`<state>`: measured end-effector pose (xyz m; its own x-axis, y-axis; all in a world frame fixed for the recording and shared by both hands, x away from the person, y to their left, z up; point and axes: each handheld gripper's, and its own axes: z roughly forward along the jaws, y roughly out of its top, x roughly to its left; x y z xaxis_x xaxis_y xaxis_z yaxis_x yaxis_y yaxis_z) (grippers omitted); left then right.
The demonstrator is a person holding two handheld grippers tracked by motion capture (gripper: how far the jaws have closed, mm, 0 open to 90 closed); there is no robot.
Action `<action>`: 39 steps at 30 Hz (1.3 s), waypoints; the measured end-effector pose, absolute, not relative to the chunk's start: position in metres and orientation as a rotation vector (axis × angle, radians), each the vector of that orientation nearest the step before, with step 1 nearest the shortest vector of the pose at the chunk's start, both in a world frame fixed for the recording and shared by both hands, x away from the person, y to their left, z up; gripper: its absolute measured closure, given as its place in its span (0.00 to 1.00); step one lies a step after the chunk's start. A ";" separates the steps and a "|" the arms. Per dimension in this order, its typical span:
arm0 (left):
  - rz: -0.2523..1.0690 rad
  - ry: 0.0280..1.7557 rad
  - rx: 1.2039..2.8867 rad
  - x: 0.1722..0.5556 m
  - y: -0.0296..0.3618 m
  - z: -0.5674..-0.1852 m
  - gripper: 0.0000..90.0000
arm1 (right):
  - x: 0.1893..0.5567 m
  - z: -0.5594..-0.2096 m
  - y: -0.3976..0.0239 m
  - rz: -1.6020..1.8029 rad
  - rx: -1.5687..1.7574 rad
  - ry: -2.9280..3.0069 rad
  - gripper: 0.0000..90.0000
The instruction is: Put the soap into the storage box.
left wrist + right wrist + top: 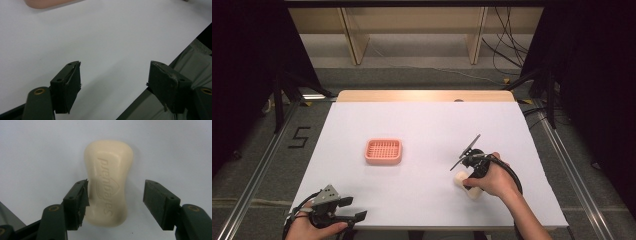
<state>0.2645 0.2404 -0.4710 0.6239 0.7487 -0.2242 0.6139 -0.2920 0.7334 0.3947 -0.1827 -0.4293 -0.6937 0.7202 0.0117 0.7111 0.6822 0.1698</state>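
A cream bar of soap with raised lettering lies flat on the white table at the front right. My right gripper points down over it with the jaws on either side of the bar; the left pad is close against its edge and the right pad stands clear, so the gripper is open. From above, the soap peeks out under the right gripper and the hand. My left gripper hovers at the table's front left corner, open and with nothing between its jaws.
A pink slotted soap dish sits left of the table's middle, and its rim shows at the top of the left gripper view. The table's front edge runs under the left gripper. Wooden shelving and cables stand beyond the far edge.
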 end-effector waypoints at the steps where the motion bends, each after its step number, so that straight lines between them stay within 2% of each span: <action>1: 0.203 1.070 1.995 0.265 0.240 -0.472 0.29 | 0.396 -0.429 -0.182 0.238 1.216 2.830 0.42; 20: 0.188 1.065 2.013 0.265 0.240 -0.473 0.29 | 0.402 -0.446 -0.165 0.126 1.290 2.887 0.45; 39: 0.178 1.076 2.014 0.264 0.240 -0.473 0.29 | 0.403 -0.453 -0.163 0.082 1.310 2.894 0.56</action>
<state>0.2639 0.2399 -0.4729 0.6236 0.7440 -0.2401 0.6271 -0.2926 0.7219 0.4032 -0.1631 -0.4532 -0.6593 0.7500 0.0541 0.7518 0.6586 0.0323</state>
